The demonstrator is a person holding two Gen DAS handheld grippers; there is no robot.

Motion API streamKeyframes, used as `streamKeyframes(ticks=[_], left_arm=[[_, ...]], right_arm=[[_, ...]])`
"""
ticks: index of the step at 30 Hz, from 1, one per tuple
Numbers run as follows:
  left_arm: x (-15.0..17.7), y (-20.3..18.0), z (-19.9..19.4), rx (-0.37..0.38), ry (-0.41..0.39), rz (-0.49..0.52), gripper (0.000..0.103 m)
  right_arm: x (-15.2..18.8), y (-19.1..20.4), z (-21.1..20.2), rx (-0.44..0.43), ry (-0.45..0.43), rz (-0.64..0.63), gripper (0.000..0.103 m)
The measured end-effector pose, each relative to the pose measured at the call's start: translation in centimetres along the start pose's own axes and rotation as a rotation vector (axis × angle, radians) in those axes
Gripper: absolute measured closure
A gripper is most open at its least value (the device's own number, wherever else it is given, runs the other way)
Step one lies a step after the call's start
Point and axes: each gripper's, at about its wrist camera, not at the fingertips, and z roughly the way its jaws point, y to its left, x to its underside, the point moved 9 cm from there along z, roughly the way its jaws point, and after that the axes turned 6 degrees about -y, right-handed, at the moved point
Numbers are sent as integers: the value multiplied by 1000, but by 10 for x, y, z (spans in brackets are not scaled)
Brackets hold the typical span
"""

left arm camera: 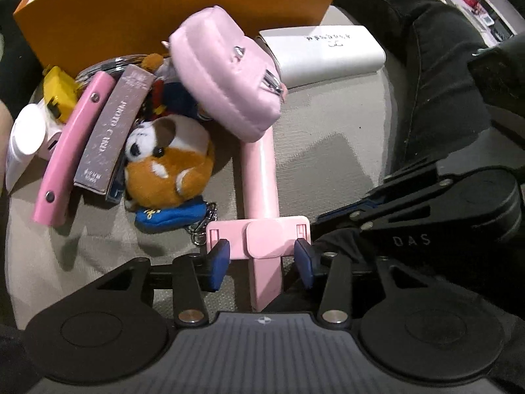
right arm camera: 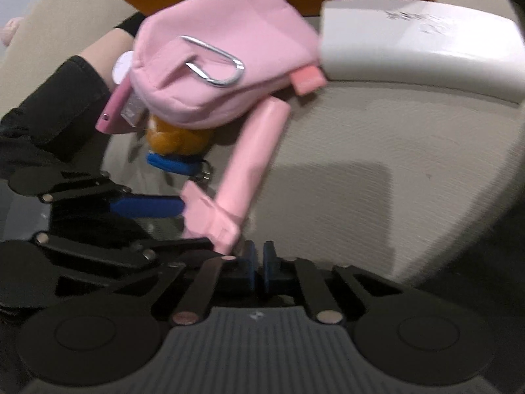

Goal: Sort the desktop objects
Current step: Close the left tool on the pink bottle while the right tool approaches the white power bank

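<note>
Pink stand [left arm camera: 261,177], lower centre, is straddled by left hand-held gripper [left arm camera: 261,257], released; right hand-held gripper [right arm camera: 257,264] clenched, empty; a squeeze is judged next

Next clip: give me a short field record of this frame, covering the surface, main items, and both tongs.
surface: beige tabletop
pile: pink pouch, plush dog, blue keychain, pink bar, mauve box
behind: orange box, white case
left tongs: open, astride pink selfie stick, pads not pressing
right tongs: shut, empty, beside the stick's clamp end
</note>
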Motion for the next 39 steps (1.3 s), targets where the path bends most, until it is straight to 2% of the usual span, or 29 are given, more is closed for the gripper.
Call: streamKeyframes(ticks=[6,8,12,16,21,23,25,31,35,39], left_arm=[[-1,-4,-6,-5,-36,23,53],[-1,-5,-5,-1,-33,22,53],[0,-3,-6,-20,-32,30,52],[-3,-7,-3,-66,-41,57,45],[-1,3,5,-85,2,-20,43],[2,10,8,-95,14,-56,51],[3,11,8,-83,12,-76,53],[2,6,2,-127,-12,-42,59],[1,12,5,-108,-25,-73,58],[-2,7,8,-144,-33,-24,56]], right_arm=[[-7,9,-4,-50,-57,-7,101],[-9,13,-5,-101,-72,11,101],[-16,19,1,-104,-73,15,101],[-20,25,1,-158,-78,35,102],[-22,28,3,-144,-75,26,102],[-21,27,3,-146,-76,34,102],[-20,27,2,-148,-77,32,102],[-19,20,-7,-132,-87,43,101],[-20,11,-14,-100,-119,57,100],[-21,3,-22,-80,-141,67,100]])
